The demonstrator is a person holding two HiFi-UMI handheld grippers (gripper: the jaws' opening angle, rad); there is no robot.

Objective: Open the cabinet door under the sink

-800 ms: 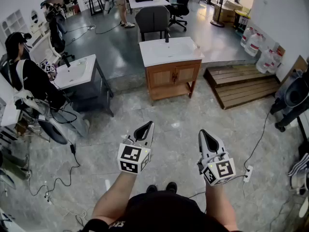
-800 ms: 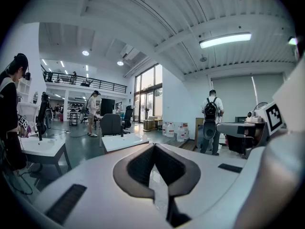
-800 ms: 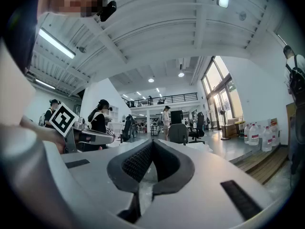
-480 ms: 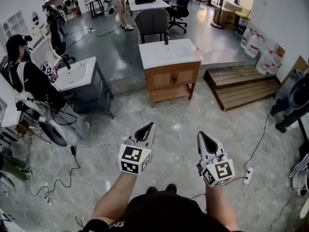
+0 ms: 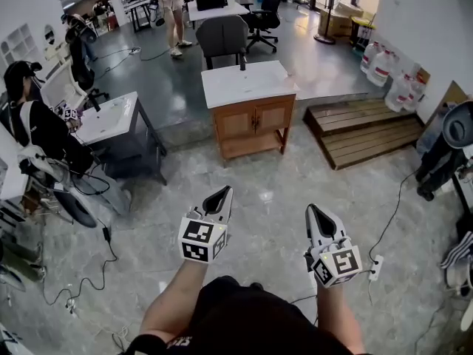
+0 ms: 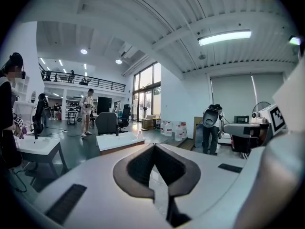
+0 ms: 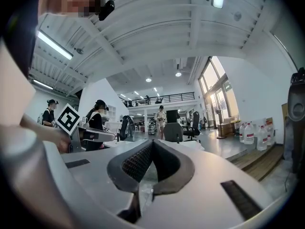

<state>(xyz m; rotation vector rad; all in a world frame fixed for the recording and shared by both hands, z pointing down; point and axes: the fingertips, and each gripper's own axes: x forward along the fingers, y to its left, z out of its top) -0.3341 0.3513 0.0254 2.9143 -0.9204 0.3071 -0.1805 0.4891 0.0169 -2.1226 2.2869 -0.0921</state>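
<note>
At your far left a seated person (image 5: 33, 135) in dark clothes is close beside a white basin on a dark stand (image 5: 111, 117). Loose cables (image 5: 81, 279) trail over the grey floor (image 5: 273, 187) below them, hemming that side.

Your left hand-held gripper (image 5: 221, 193) hangs over bare floor. Its jaws are pressed together with nothing between them.

Ahead of you, well apart from both grippers, stands the wooden cabinet (image 5: 251, 143) under a white sink top (image 5: 247, 83), with a dark faucet (image 5: 242, 61) at the back. Its two cabinet doors (image 5: 253, 123) lie flat and closed, so whatever is inside is hidden. The floor between you and the cabinet is open. A low step (image 5: 185, 130) runs off to the left from behind the cabinet, and a grey chair (image 5: 222, 35) stands on the darker level beyond it.

Your right hand-held gripper (image 5: 313, 211) points ahead level with the left one. Its jaws are also together and hold nothing.

To the right of the cabinet, near it but not touching, lies a slatted wooden platform (image 5: 366, 132). Clear water jugs (image 5: 380, 63) stand against the right wall behind it. You cannot tell from here how full they are.

Just right of your right gripper a power strip (image 5: 375, 266) lies on the floor. Its cord (image 5: 395, 205) runs away toward the right edge, narrowing your room there.
</note>
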